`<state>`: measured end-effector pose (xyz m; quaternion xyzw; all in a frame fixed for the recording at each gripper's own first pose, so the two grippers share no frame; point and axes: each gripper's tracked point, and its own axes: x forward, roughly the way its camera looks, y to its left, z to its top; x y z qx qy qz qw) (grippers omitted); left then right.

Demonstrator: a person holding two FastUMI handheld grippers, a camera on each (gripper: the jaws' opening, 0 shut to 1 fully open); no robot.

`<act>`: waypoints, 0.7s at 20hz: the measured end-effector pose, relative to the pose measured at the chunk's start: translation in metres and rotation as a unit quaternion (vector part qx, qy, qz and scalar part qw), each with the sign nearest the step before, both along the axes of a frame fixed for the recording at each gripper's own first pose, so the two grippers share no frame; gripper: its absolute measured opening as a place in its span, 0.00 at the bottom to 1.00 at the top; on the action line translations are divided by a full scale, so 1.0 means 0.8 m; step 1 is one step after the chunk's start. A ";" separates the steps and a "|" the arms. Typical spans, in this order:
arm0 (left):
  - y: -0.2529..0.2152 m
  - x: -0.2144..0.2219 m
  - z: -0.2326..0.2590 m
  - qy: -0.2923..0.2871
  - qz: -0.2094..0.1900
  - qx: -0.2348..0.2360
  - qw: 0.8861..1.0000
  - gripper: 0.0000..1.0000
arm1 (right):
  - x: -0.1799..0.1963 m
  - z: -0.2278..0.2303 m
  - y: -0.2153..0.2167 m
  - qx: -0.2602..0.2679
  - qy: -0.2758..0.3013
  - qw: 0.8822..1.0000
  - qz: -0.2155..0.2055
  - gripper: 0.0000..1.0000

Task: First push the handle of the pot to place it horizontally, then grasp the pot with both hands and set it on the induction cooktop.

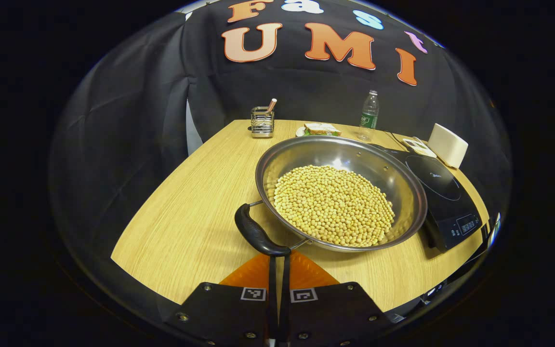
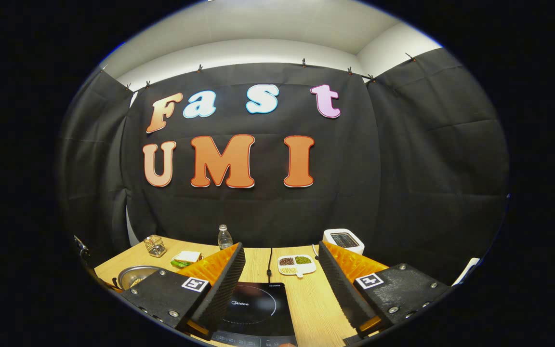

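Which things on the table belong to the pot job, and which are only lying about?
For the job: pot of beans, its handle, induction cooktop, left gripper, right gripper.

Lying about: bottle, sandwich plate, wire holder, white box, sectioned dish.

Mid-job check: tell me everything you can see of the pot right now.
The pot is a wide, shallow pan of shiny metal, upright on the wooden table, about half full of pale yellow beans. Its dark handle, fixed by thin metal rods, points toward the left gripper, whose closed fingertips sit right at the handle's end. The pot's far rim overlaps the black induction cooktop beside it; whether they touch is unclear. The right gripper view shows its rim at lower left.
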<state>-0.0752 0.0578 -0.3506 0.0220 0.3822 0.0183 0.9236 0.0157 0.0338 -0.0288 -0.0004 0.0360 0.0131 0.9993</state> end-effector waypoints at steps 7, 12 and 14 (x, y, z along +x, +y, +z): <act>0.026 0.018 0.001 -0.010 -0.002 0.006 1.000 0.04 | 0.006 -0.001 0.009 -0.002 0.003 1.000 -0.006 0.95; 0.046 0.042 -0.005 -0.014 0.004 0.002 1.000 0.04 | 0.008 0.000 0.022 -0.008 -0.001 1.000 -0.005 1.00; 0.053 0.050 -0.005 -0.015 0.005 0.004 1.000 0.04 | 0.010 -0.002 0.026 -0.009 0.001 1.000 -0.004 1.00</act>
